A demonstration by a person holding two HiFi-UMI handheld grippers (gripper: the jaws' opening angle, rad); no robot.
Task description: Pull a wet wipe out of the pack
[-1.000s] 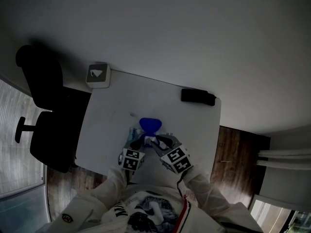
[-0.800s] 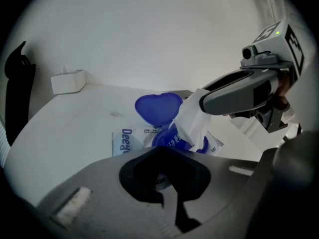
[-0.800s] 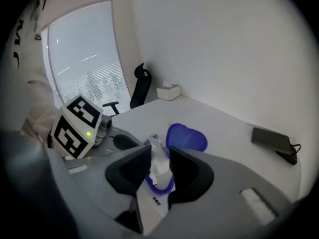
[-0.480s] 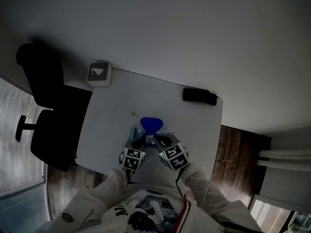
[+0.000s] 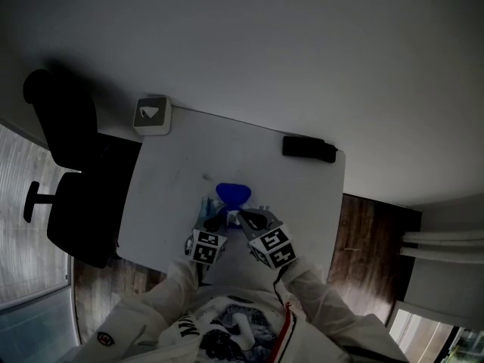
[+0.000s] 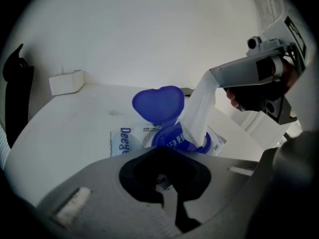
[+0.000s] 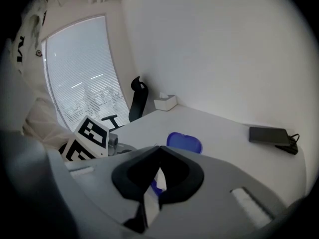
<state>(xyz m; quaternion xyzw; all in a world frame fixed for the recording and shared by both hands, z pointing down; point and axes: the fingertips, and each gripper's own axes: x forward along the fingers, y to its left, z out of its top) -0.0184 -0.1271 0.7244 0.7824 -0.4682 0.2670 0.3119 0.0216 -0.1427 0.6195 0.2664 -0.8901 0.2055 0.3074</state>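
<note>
pale wall rises behind a white table (image 5: pixel 174 195) with a dark chair (image 5: pixel 68 165) at its left, a small white box (image 5: pixel 152 116) on one far corner and a black device (image 5: pixel 308 150) on the other. the pack (image 6: pixel 119 139) lies flat near the front edge, its blue lid (image 6: pixel 158 103) flipped up and open. over the last second very little has shifted in the head view. both tongs have stayed bunched over the pack, and the right gripper (image 5: pixel 246 219) has only wobbled a touch, in and then back out toward the person. what counts is how things stand now. the right one's jaws are closed on the wipe (image 6: pixel 199 111), which shows as a white strip pinched in the seam between them. from the other side the sheet stretches up from the round opening to those jaws, with its lower end still down in the hole. the left gripper (image 6: pixel 167 183) has its jaws together too, and the near edge of the pack shows in the gap between them, so it seems to be clamped there to hold the pack down. my read is that the pull is under way but not finished. the sheet is drawn well out and taut but not yet free, and the small movement suggests a slow draw. if the left hold slips, the whole pack will likely lift with the wipe.
</note>
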